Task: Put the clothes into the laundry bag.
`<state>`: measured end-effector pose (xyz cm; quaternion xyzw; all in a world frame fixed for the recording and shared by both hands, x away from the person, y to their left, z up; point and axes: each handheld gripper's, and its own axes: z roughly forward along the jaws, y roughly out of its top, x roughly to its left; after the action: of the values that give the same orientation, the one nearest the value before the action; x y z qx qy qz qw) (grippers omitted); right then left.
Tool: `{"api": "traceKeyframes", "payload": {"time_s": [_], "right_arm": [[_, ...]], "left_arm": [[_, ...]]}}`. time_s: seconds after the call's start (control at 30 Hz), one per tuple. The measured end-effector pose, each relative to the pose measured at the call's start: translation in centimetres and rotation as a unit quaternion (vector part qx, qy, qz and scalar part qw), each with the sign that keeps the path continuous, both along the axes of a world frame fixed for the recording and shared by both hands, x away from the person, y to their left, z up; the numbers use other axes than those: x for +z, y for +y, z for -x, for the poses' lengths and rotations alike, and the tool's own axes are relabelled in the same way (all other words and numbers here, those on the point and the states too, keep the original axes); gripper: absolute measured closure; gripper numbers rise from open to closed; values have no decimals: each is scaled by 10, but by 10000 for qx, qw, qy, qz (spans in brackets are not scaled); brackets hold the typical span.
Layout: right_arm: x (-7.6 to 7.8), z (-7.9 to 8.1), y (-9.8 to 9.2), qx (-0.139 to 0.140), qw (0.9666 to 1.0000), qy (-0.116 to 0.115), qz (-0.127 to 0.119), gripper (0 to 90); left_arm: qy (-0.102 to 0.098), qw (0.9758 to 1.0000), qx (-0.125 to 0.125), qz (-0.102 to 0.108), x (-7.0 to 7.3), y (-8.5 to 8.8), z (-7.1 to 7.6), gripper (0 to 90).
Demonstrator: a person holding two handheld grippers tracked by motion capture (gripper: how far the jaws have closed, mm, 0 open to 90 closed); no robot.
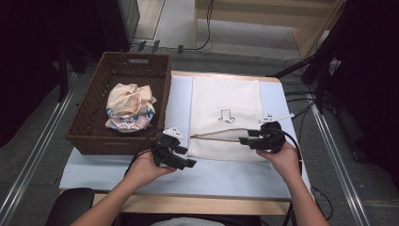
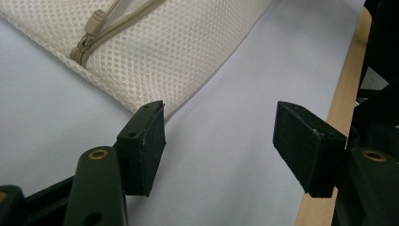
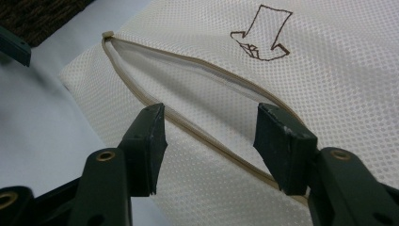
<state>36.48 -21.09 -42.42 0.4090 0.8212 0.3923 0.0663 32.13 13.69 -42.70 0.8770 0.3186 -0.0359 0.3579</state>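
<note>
A cream mesh laundry bag (image 1: 225, 108) lies flat on the pale table cover, with a brown arrow (image 3: 261, 33) drawn on it. Its zipper (image 3: 188, 80) gapes open along the near side. At the bag's near left corner sits the zipper pull (image 2: 87, 40). My left gripper (image 1: 188, 162) is open just off that corner (image 2: 219, 136), with bare cover between its pads. My right gripper (image 1: 244, 140) is open at the zipper's right end, its two pads either side of the near zipper edge (image 3: 211, 136) and not pressing on it.
A brown wicker basket (image 1: 89, 117) stands at the table's left with crumpled cloth (image 1: 129, 108) inside. The table's wooden front edge (image 1: 197, 203) runs close to the person. Dark stands and cables crowd the floor at the right.
</note>
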Motion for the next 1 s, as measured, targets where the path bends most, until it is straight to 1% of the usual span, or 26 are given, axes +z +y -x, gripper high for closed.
{"api": "traceKeyframes", "payload": {"time_s": [0.1, 0.3, 0.4, 0.77, 1.0], "right_arm": [[-1, 0, 1, 2, 10000, 19, 42, 438], [-2, 0, 1, 48, 9999, 24, 95, 426], [-3, 0, 2, 51, 9999, 26, 127, 424], [-3, 0, 3, 67, 9998, 21, 170, 420], [-4, 0, 4, 102, 9998, 22, 175, 420]], "left_arm": [[29, 10000, 18, 44, 0, 0, 0, 357], [33, 10000, -4, 6, 0, 1, 0, 357], [33, 10000, -15, -45, -1, 1, -1, 358], [12, 10000, -13, -42, -2, 0, -1, 359], [60, 9999, -64, -97, 0, 0, -1, 359]]}}
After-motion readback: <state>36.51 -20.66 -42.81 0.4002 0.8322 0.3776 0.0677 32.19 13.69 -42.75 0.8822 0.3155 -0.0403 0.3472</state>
